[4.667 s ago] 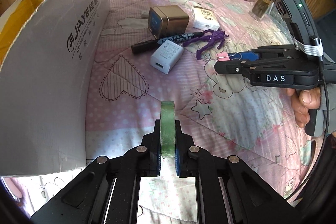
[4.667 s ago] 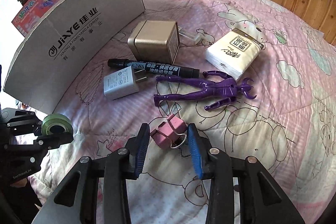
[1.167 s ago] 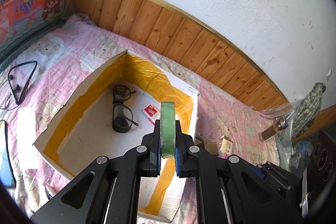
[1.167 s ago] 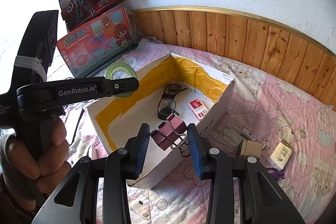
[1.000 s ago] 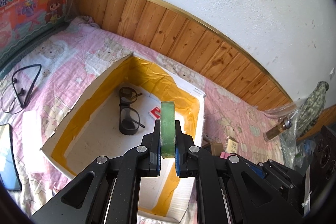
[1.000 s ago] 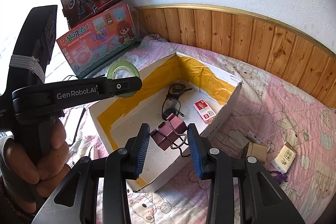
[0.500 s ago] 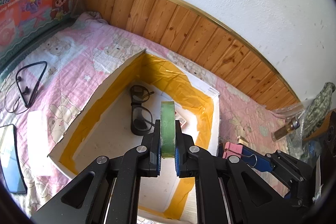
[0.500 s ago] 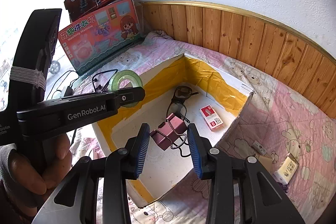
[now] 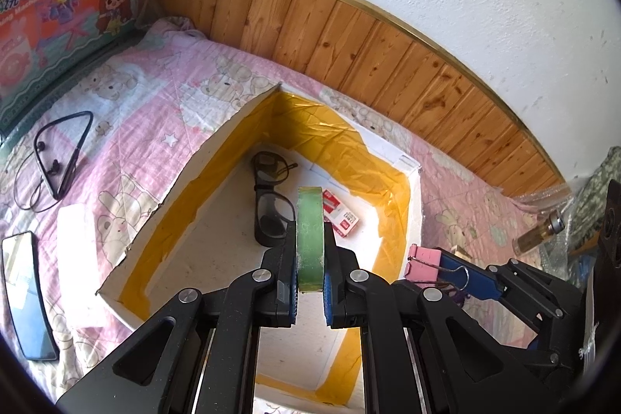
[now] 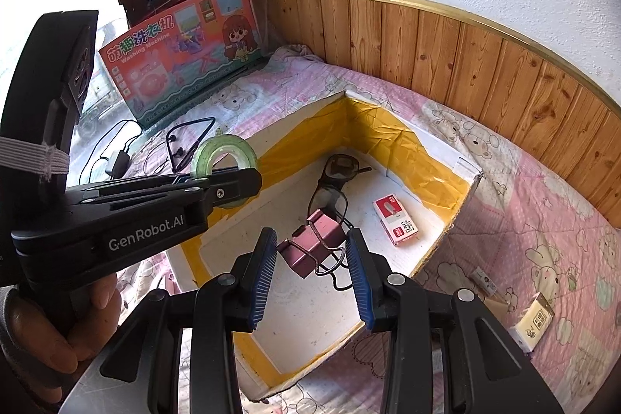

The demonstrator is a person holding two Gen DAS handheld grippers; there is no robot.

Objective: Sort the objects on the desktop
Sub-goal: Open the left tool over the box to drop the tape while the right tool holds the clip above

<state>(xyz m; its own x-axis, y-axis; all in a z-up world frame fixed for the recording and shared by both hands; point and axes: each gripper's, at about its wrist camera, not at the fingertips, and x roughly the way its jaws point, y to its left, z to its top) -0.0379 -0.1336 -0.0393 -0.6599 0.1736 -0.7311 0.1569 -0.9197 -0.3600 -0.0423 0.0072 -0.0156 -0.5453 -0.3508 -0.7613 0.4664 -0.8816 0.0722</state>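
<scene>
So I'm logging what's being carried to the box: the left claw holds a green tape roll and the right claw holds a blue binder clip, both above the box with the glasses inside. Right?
Not quite: the binder clip in the right claw is pink, as the right wrist view shows. The left claw does hold the green tape roll, both above the box holding the glasses.

A bed (image 9: 163, 111) covered in a pink quilt with bunny and bear prints is seen in both views, backed by wood panelling. A white cardboard box (image 9: 186, 181) lined with yellow tape is set right on the quilt, pretty much in the middle. To its left, a black neckband earphone (image 9: 62, 158) is laid out, with a white flat packet (image 9: 75, 231) and a dark phone (image 9: 27, 293) nearer the edge. A toy washing machine box (image 10: 182, 53) is propped at the head end. On the other side of the cardboard box, a tissue pack (image 10: 533, 323) and a small white charger (image 10: 483, 278) are spotted on the quilt.
</scene>
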